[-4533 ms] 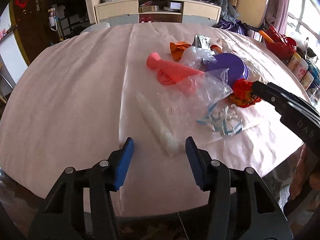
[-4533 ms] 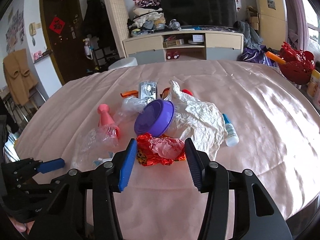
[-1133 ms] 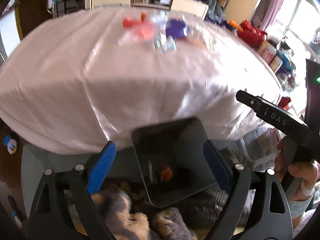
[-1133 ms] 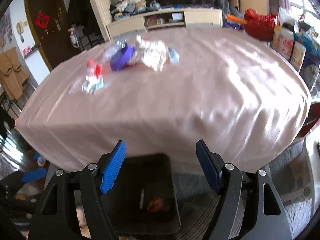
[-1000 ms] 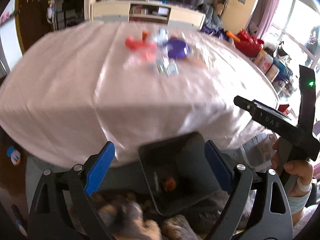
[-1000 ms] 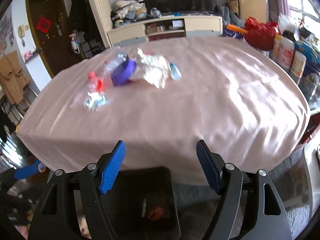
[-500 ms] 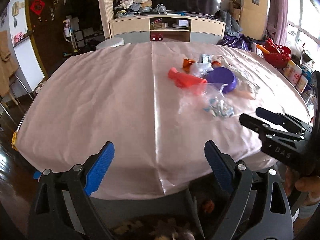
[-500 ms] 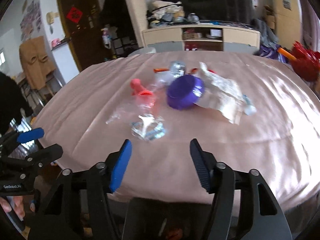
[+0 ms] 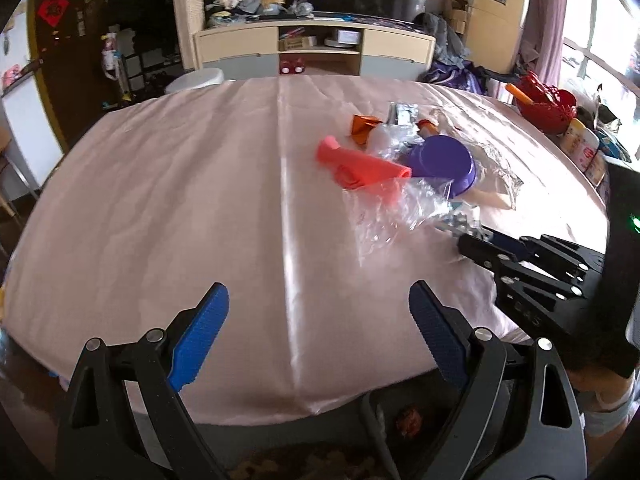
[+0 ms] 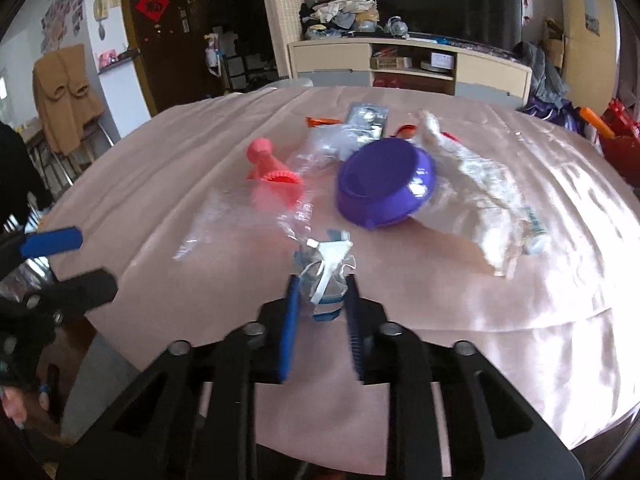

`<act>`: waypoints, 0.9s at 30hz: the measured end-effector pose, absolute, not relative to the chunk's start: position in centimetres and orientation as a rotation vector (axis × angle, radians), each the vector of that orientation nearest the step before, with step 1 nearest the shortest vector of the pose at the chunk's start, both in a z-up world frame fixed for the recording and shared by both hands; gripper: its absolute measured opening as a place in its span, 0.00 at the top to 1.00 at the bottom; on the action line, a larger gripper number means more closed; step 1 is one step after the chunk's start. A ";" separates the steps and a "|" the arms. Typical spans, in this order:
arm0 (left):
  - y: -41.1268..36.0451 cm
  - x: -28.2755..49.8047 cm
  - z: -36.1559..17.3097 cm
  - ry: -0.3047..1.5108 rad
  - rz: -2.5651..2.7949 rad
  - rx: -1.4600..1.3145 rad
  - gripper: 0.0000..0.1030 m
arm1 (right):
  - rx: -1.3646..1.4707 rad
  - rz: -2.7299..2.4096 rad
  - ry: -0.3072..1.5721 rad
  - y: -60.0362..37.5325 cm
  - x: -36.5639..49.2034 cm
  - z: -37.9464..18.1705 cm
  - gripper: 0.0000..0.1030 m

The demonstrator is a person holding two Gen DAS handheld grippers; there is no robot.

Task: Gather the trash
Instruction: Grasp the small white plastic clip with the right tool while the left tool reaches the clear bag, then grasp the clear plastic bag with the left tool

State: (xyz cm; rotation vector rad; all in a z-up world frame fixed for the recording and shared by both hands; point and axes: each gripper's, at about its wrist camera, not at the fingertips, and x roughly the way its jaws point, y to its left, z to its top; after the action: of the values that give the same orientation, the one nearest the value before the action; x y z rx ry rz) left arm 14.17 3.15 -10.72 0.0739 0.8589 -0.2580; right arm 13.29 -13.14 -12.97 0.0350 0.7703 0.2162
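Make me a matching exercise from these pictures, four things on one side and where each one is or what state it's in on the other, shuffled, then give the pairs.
1. round purple plastic bowl
2. crumpled clear wrapper with blue print
3. left gripper
4. dark trash bin

A. on the floor below the table edge
B. between the right gripper's fingers
C. tipped on its side on the pink tablecloth
D. open, holding nothing

Pairs: 1-C, 2-B, 3-D, 4-A

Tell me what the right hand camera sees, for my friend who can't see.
The right gripper closes its blue fingers around a crumpled clear wrapper on a pink tablecloth. Behind it lie a purple bowl, a pink plastic piece and white crumpled paper.
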 end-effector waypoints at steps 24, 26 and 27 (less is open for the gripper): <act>-4.2 21.2 -13.4 0.872 -0.389 0.126 0.09 | 0.096 0.122 0.769 -18.6 12.5 -13.3 0.87; -4.4 21.3 -13.4 0.871 -0.389 0.126 0.10 | 0.097 0.115 0.766 -18.8 12.3 -13.2 0.87; -4.4 21.4 -13.5 0.870 -0.388 0.129 0.11 | 0.096 0.112 0.764 -19.0 12.2 -13.2 0.87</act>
State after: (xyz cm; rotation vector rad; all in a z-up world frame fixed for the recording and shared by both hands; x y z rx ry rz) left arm 21.41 -4.44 -13.51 0.1289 0.8702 -0.3880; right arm 12.21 -19.03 -13.19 0.0963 0.7641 0.1125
